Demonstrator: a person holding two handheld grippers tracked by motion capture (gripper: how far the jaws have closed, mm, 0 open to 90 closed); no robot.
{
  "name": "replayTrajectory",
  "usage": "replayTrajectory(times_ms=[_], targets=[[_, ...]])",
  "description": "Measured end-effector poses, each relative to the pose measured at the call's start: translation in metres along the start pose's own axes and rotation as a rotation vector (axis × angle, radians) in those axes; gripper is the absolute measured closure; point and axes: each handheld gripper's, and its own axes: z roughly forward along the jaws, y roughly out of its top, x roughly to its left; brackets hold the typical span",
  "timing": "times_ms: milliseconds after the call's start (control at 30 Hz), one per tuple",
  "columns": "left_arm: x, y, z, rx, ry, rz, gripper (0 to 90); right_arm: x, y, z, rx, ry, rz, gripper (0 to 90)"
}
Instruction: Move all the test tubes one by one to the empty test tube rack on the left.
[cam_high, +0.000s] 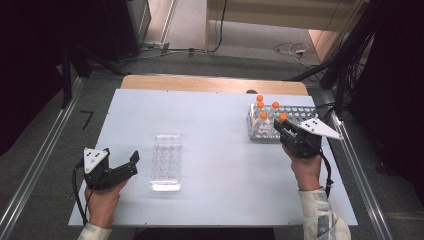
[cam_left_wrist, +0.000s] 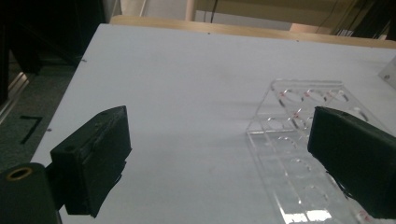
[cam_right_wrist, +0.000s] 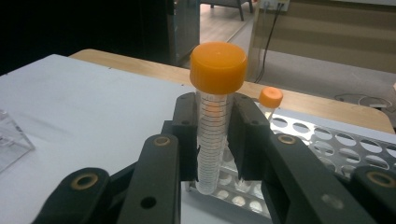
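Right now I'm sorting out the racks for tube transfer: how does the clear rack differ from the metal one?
The clear rack is see-through plastic; the metal rack is perforated and shiny. The clear rack lies mid-table near the left gripper; the metal rack sits far right. The clear rack holds nothing; the metal rack holds orange-capped tubes. Both rest on the table.

Tube (cam_right_wrist: 215, 126) upright between the right gripper (cam_high: 283, 126) jaws, metal rack (cam_high: 300, 116) just behind and below it, clear rack (cam_high: 166, 162) right of the left gripper (cam_high: 134, 162), both racks on the table (cam_high: 220, 125)
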Motion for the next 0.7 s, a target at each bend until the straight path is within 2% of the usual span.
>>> replayTrajectory(times_ms=[100, 133, 400, 467, 567, 600, 700], targets=[[-0.004, 0.007, 0.004, -0.005, -0.02, -0.005, 6.2, 0.004, -0.001, 0.0, 0.001, 0.018, -0.002, 71.5], [-0.01, 0.013, 0.007, -0.003, -0.035, 0.001, 6.3, 0.007, -0.001, 0.0, 0.003, 0.023, -0.002, 71.5], [-0.028, 0.027, 0.017, -0.011, -0.092, 0.018, 6.3, 0.025, -0.002, 0.004, 0.014, 0.077, -0.03, 71.5], [-0.031, 0.029, 0.019, -0.002, -0.112, 0.023, 6.3, 0.034, -0.002, 0.008, 0.024, 0.1, -0.038, 71.5], [-0.036, 0.031, 0.022, 0.001, -0.125, 0.023, 6.3, 0.041, -0.004, 0.012, 0.033, 0.119, -0.044, 71.5], [-0.039, 0.032, 0.023, 0.002, -0.132, 0.023, 6.6, 0.049, -0.006, 0.017, 0.047, 0.135, -0.059, 71.5], [-0.047, 0.035, 0.026, 0.009, -0.158, 0.031, 8.6, 0.061, -0.009, 0.025, 0.063, 0.162, -0.079, 71.6]])
